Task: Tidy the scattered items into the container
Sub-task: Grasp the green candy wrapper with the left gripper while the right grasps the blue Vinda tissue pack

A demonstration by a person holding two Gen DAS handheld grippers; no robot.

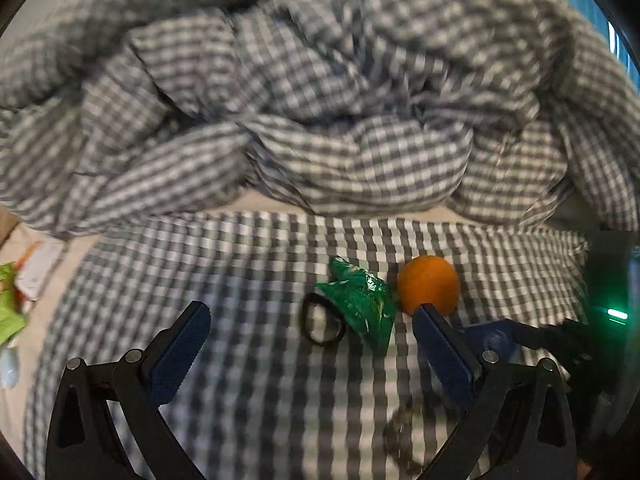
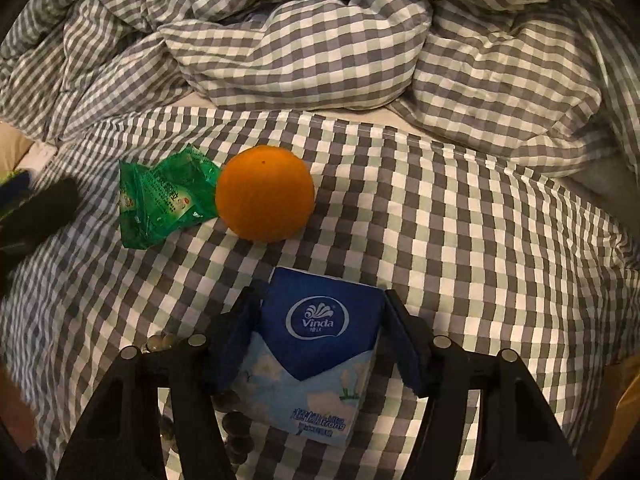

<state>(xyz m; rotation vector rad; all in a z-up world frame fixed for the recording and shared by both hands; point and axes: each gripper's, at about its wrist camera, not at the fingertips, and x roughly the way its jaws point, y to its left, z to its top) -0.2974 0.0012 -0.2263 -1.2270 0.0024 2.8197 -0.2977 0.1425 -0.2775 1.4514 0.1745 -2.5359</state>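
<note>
On a grey checked bedsheet lie an orange (image 2: pixel 265 193), a crumpled green wrapper (image 2: pixel 162 196) to its left, and a black hair tie (image 1: pixel 321 321). My right gripper (image 2: pixel 320 312) is shut on a blue Vinda tissue pack (image 2: pixel 316 344), held just above the sheet. A bead bracelet (image 2: pixel 236 436) lies under it. My left gripper (image 1: pixel 312 320) is open and empty, its fingers either side of the hair tie and the wrapper (image 1: pixel 360 304), with the orange (image 1: pixel 429 290) just beyond the right fingertip. No container is in view.
A bunched checked duvet (image 2: pixel 304 52) fills the far side of the bed. Green and white packets (image 1: pixel 16 300) lie at the left edge. The right gripper's body with a green light (image 1: pixel 616 314) sits right of the left gripper.
</note>
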